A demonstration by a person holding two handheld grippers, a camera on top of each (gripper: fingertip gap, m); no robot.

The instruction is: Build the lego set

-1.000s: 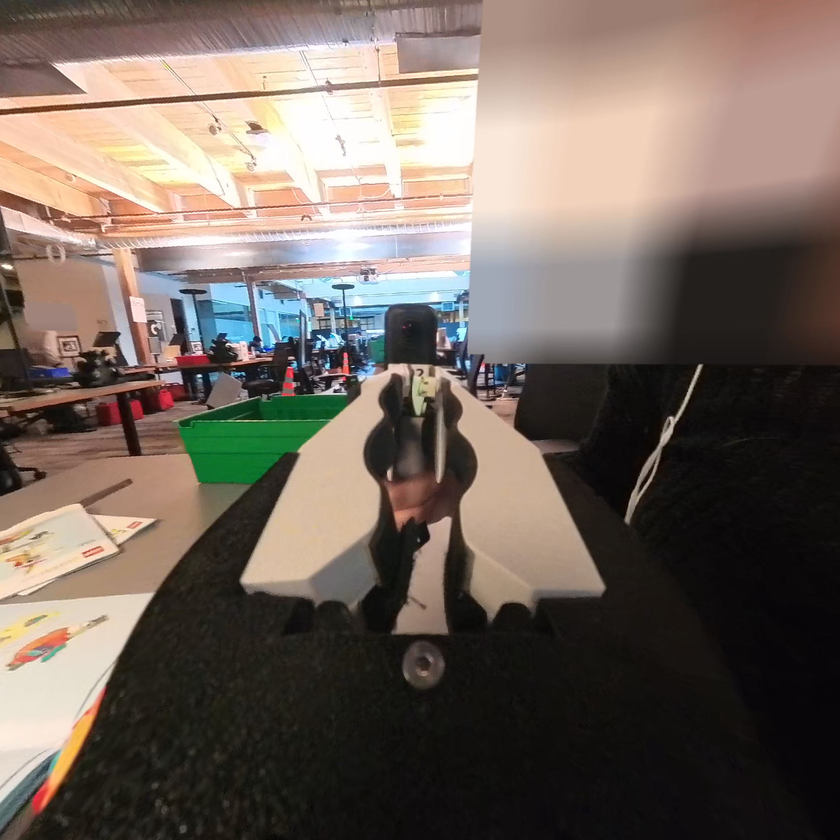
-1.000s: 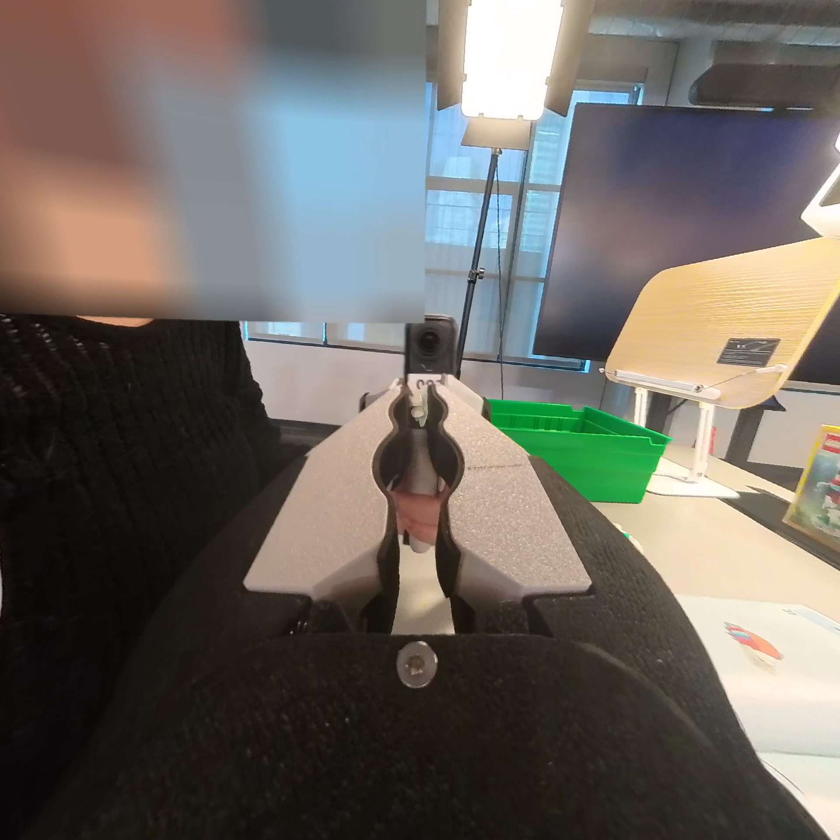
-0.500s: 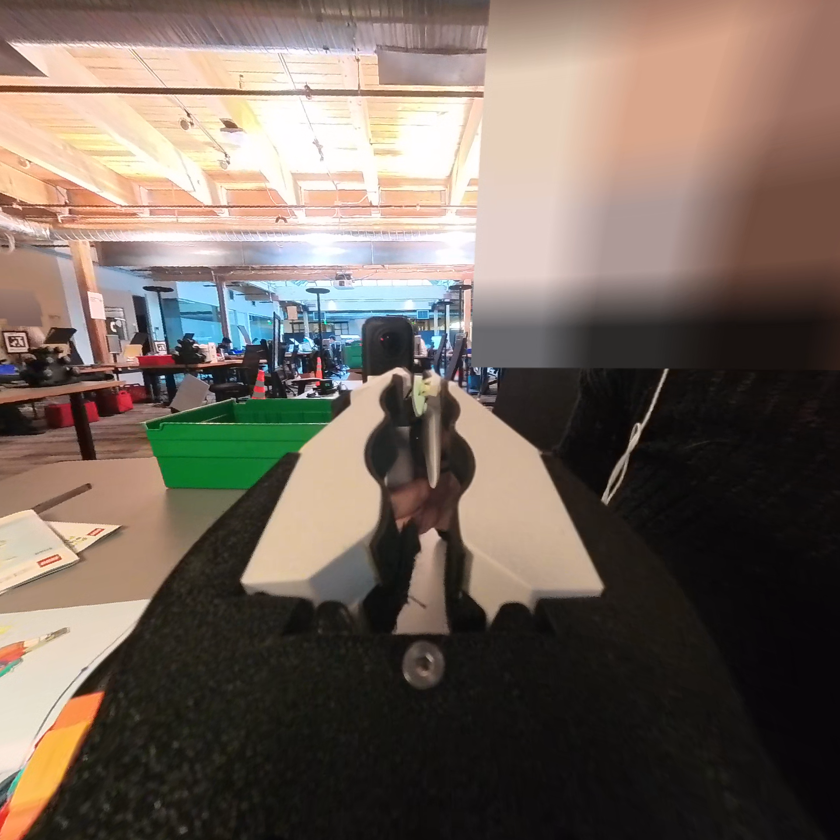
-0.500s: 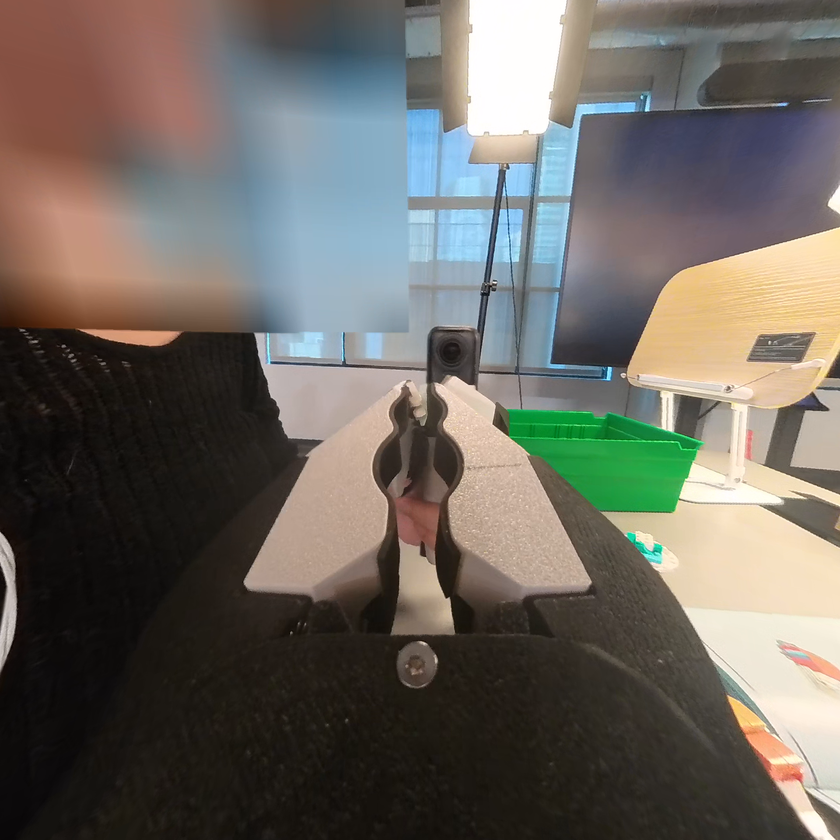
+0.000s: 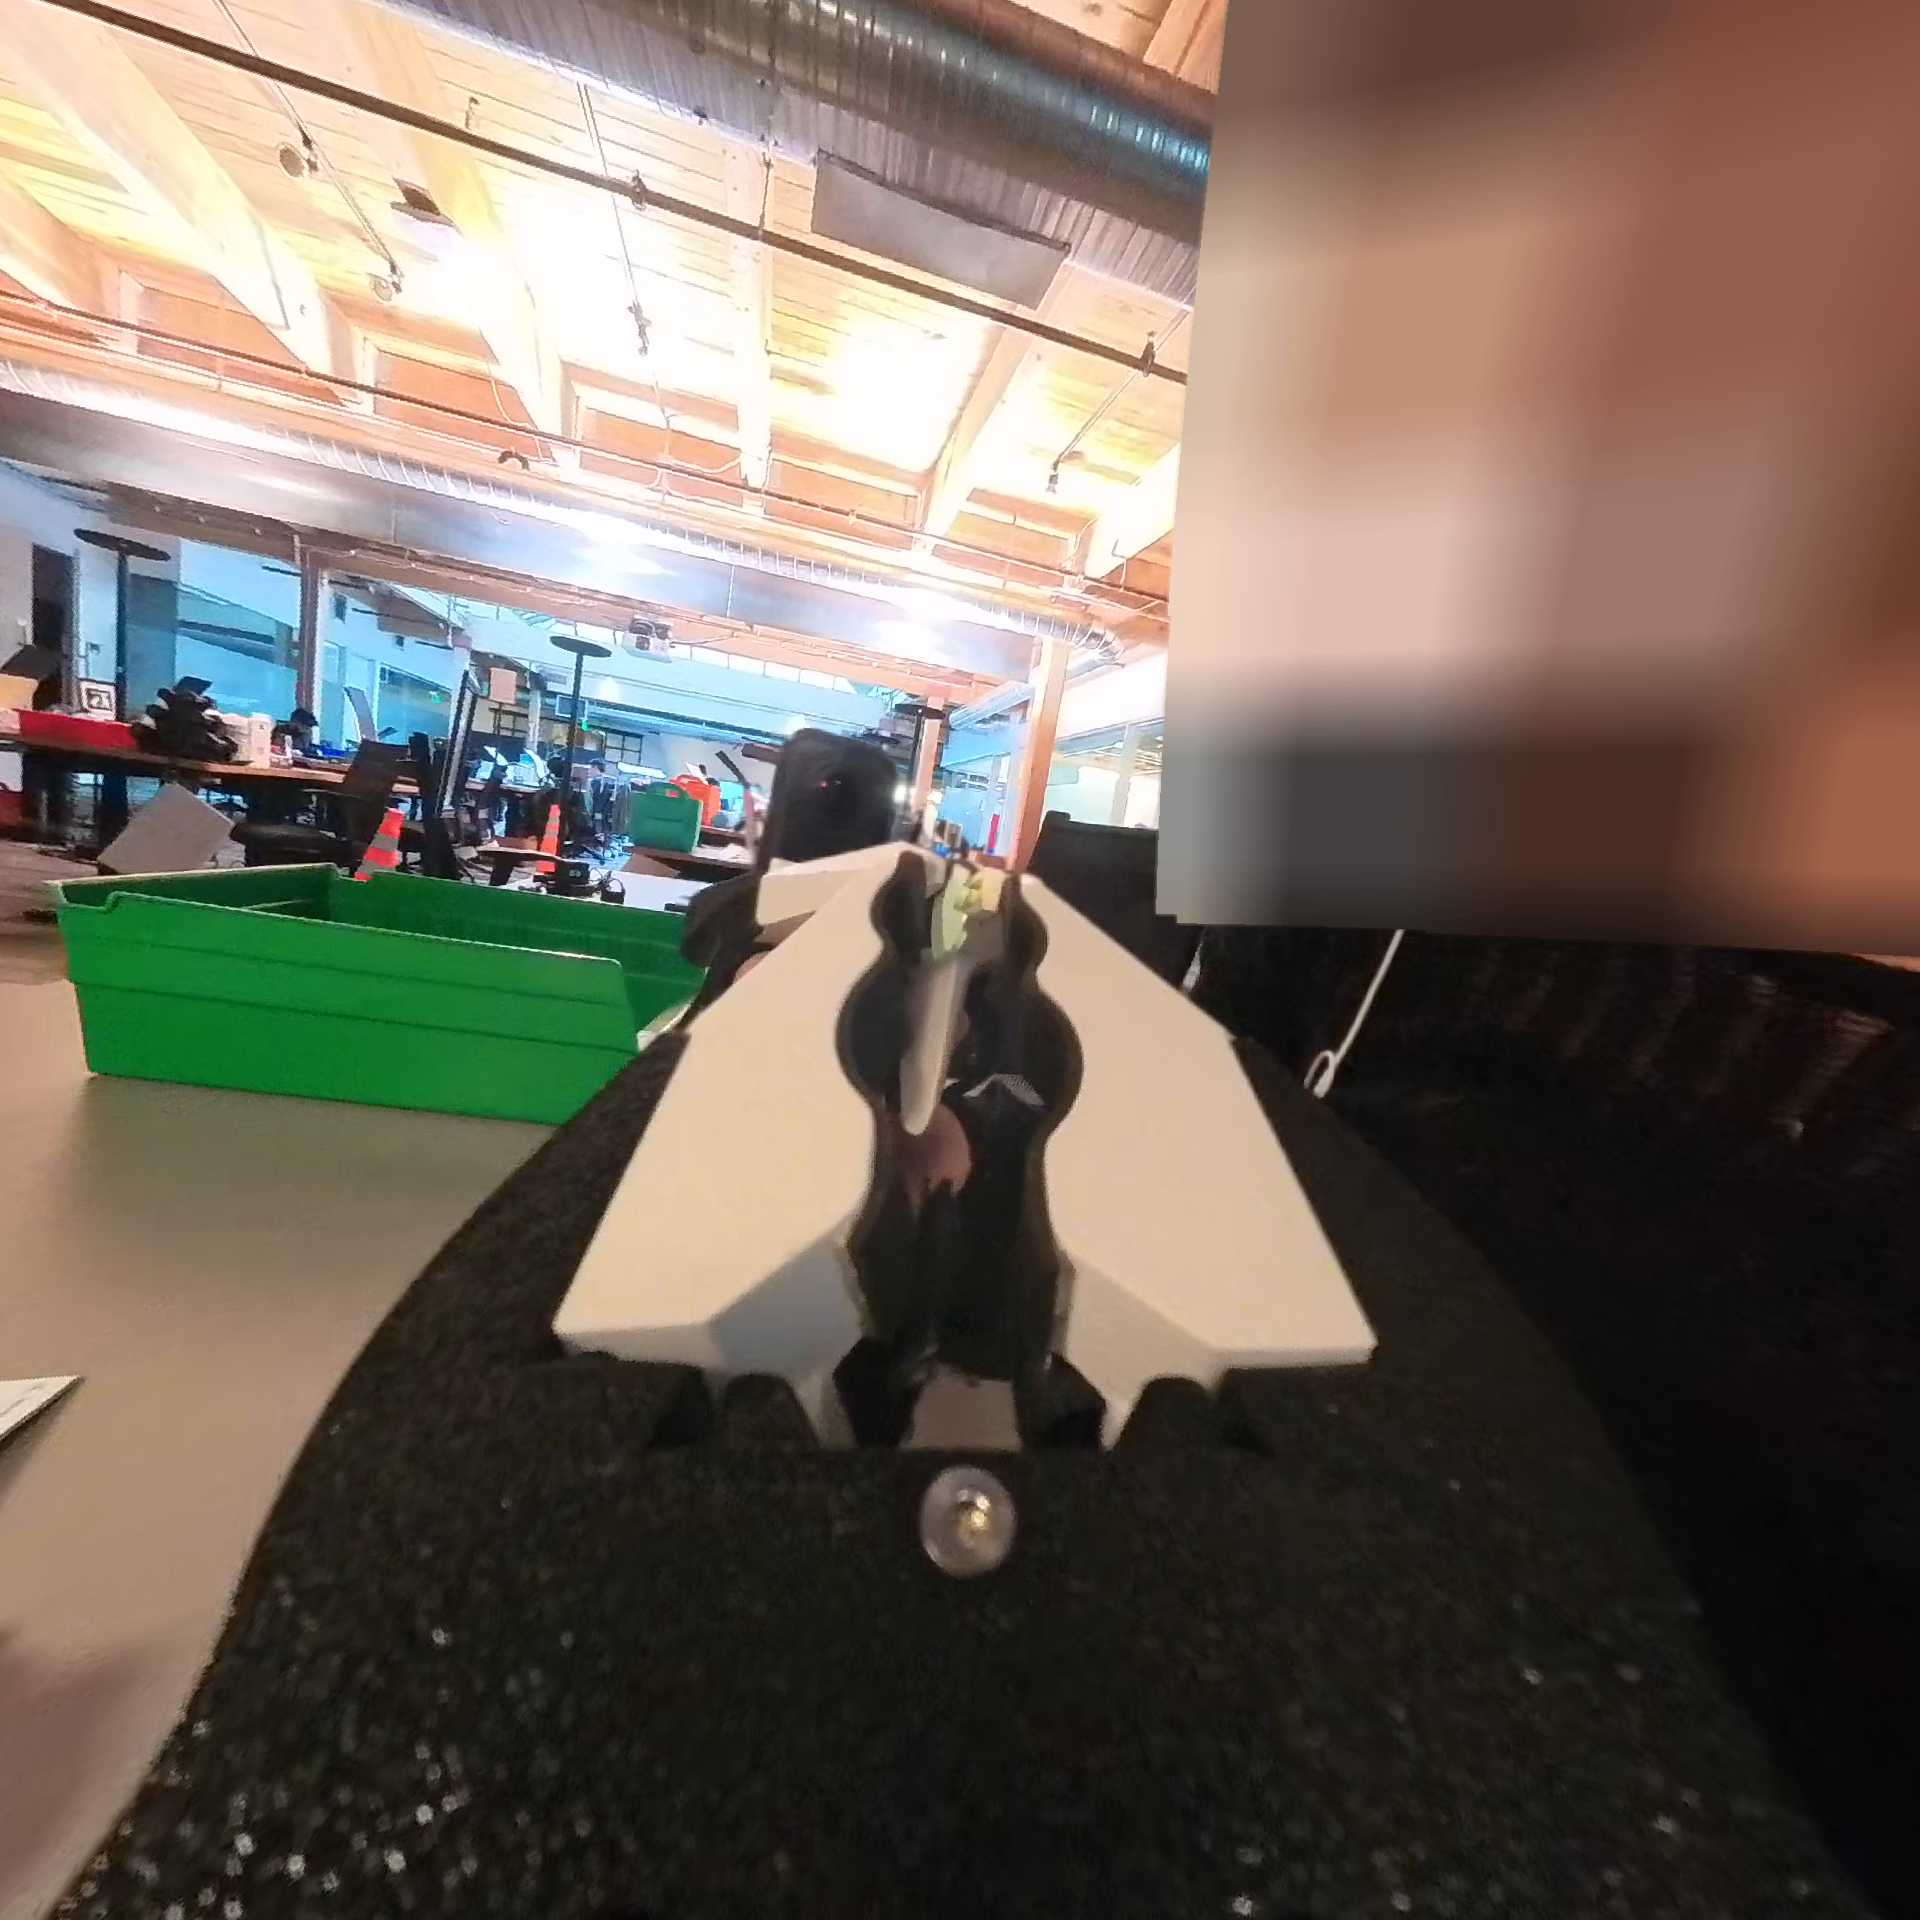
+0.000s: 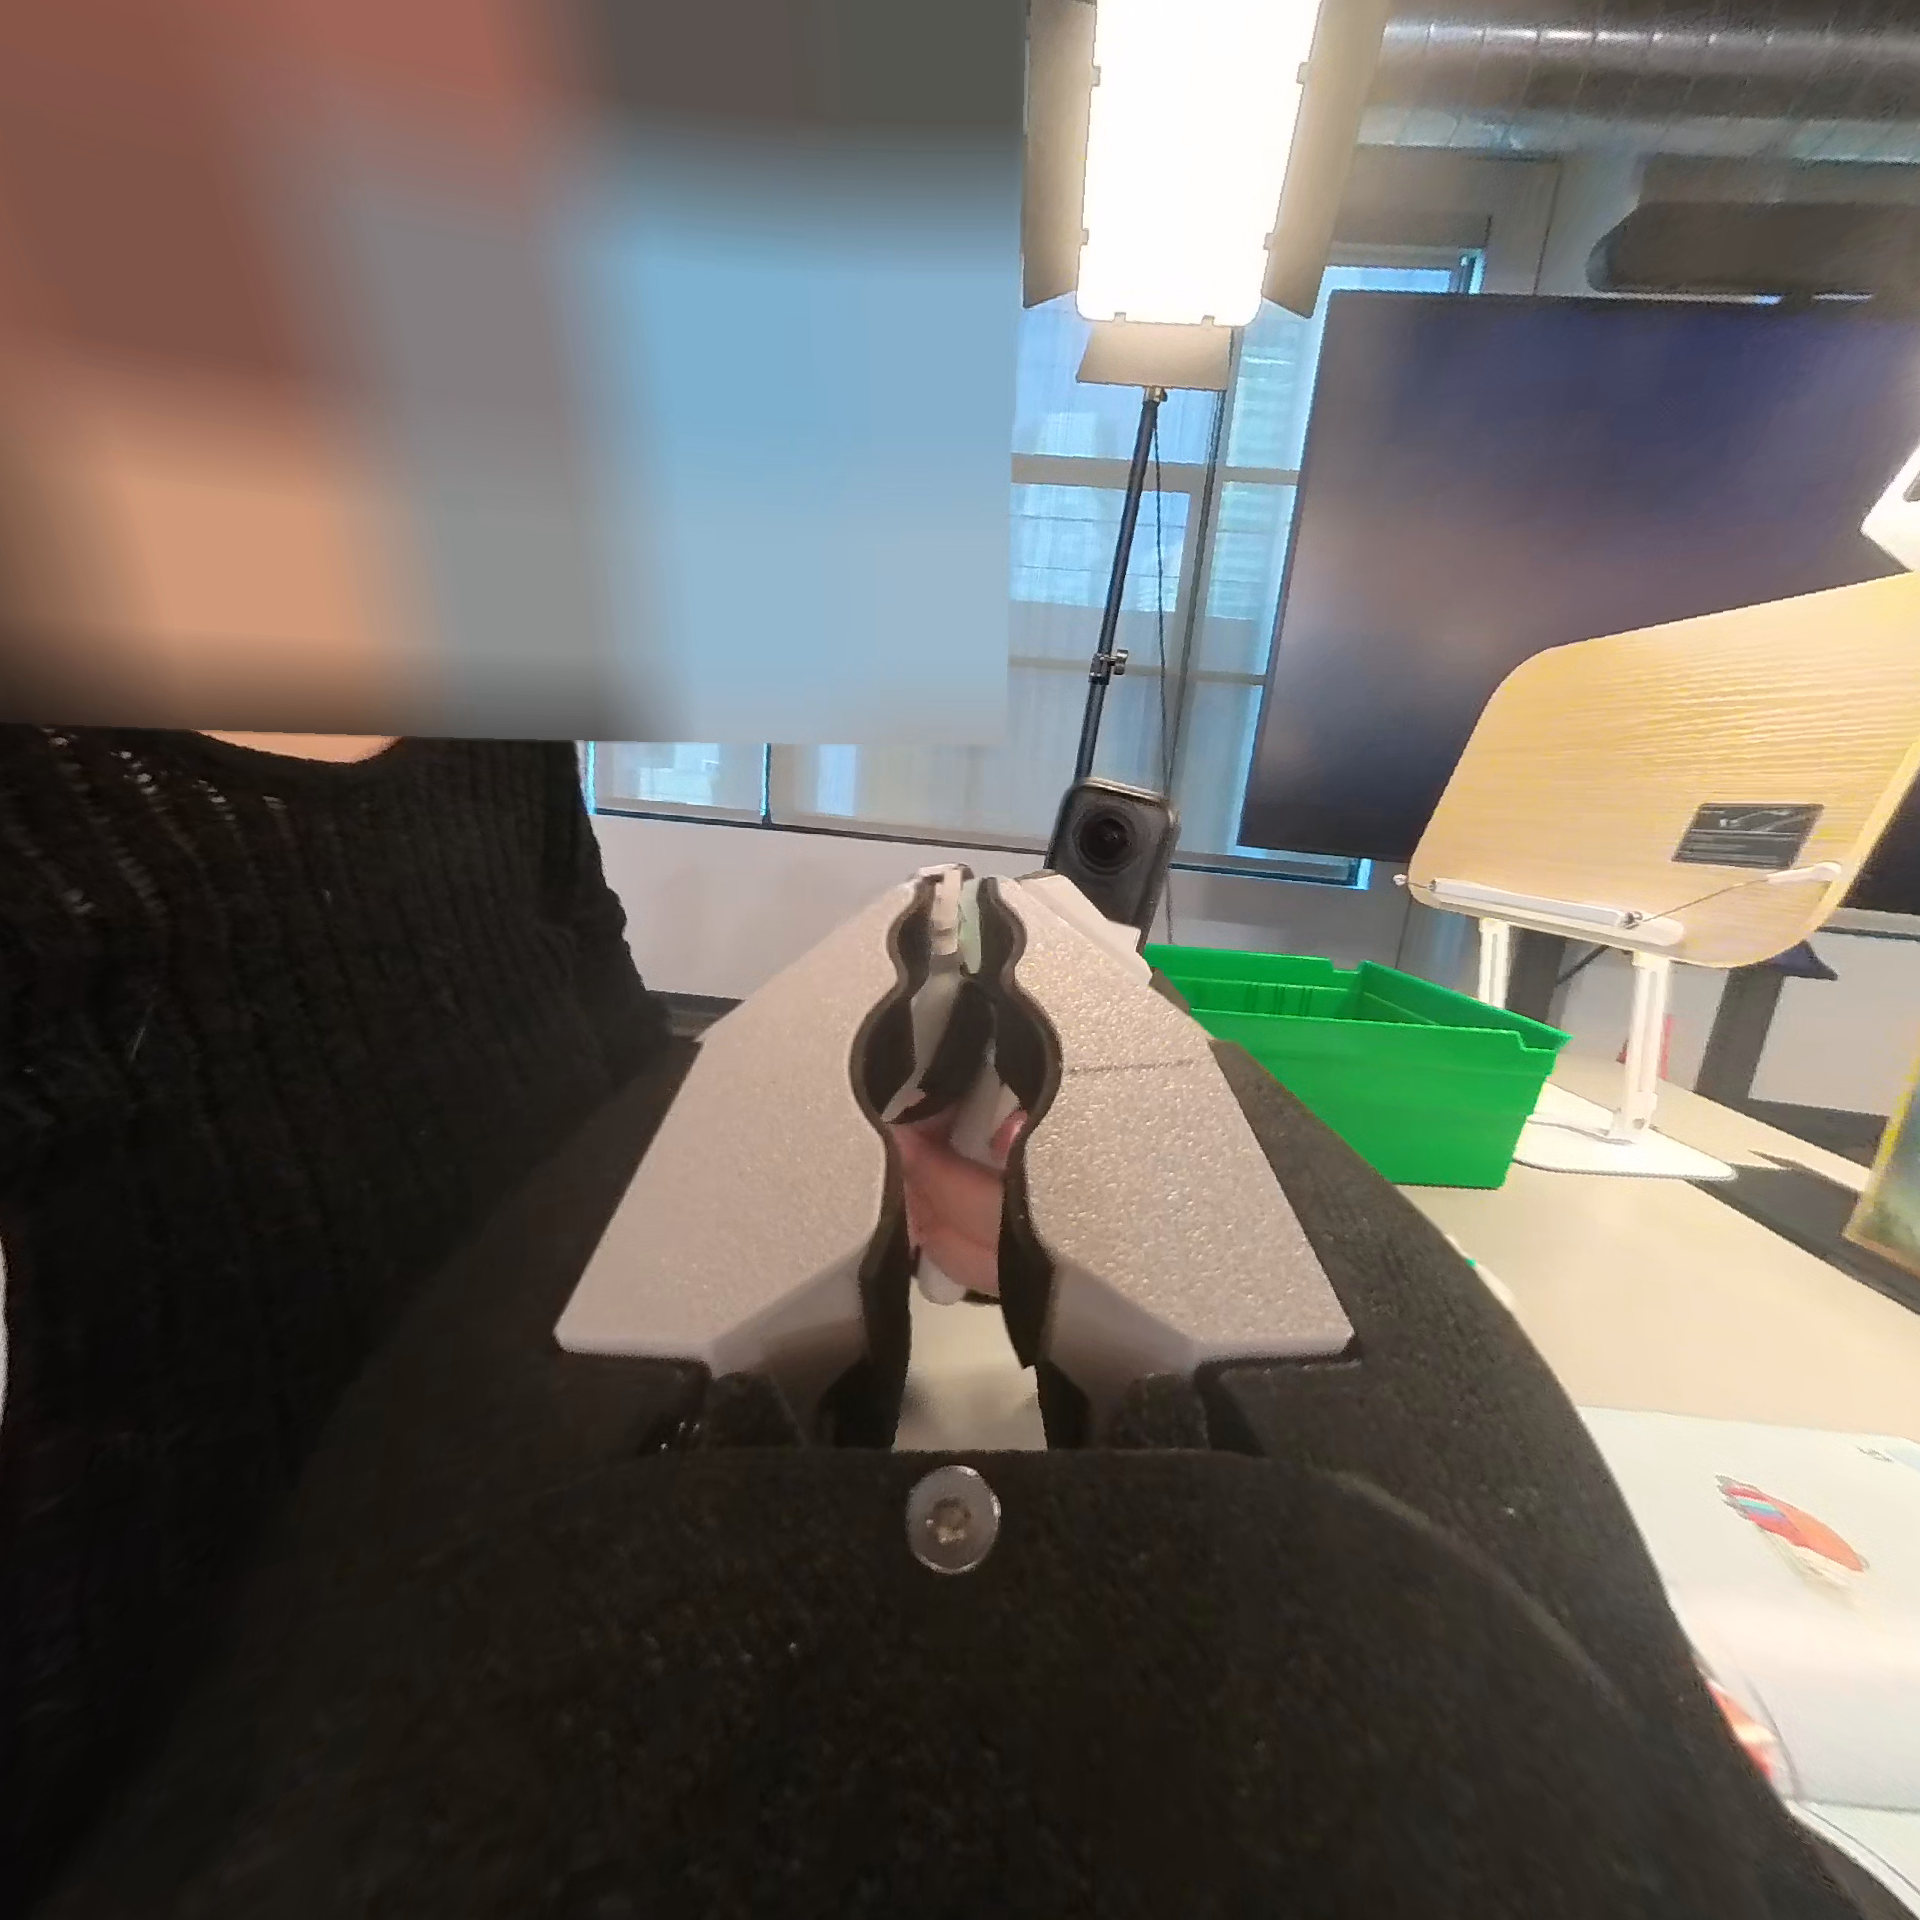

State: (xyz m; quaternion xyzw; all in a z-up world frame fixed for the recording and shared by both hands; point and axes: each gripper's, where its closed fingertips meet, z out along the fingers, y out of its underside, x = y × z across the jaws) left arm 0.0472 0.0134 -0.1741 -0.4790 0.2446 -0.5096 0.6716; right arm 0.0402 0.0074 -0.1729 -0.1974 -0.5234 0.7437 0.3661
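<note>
Bright glare from studio light panel [image 6: 1162, 156]; wide-angle distortion, slight blur.

Bin [image 5: 343, 997] on table [image 5: 208, 1226] left of left gripper [image 5: 961, 894] — stand [image 6: 1662, 821] behind bin, right view.

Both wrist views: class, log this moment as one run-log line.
left gripper: shut on small pale piece | right gripper: shut on piece, tip to tip | raised above table | green bin behind

Grey wedge-shaped tool [image 5: 961, 904] fingers, black fuzzy mount, silver screw [image 5: 966, 1519]; black knit sweater [image 6: 260, 1039].
</note>
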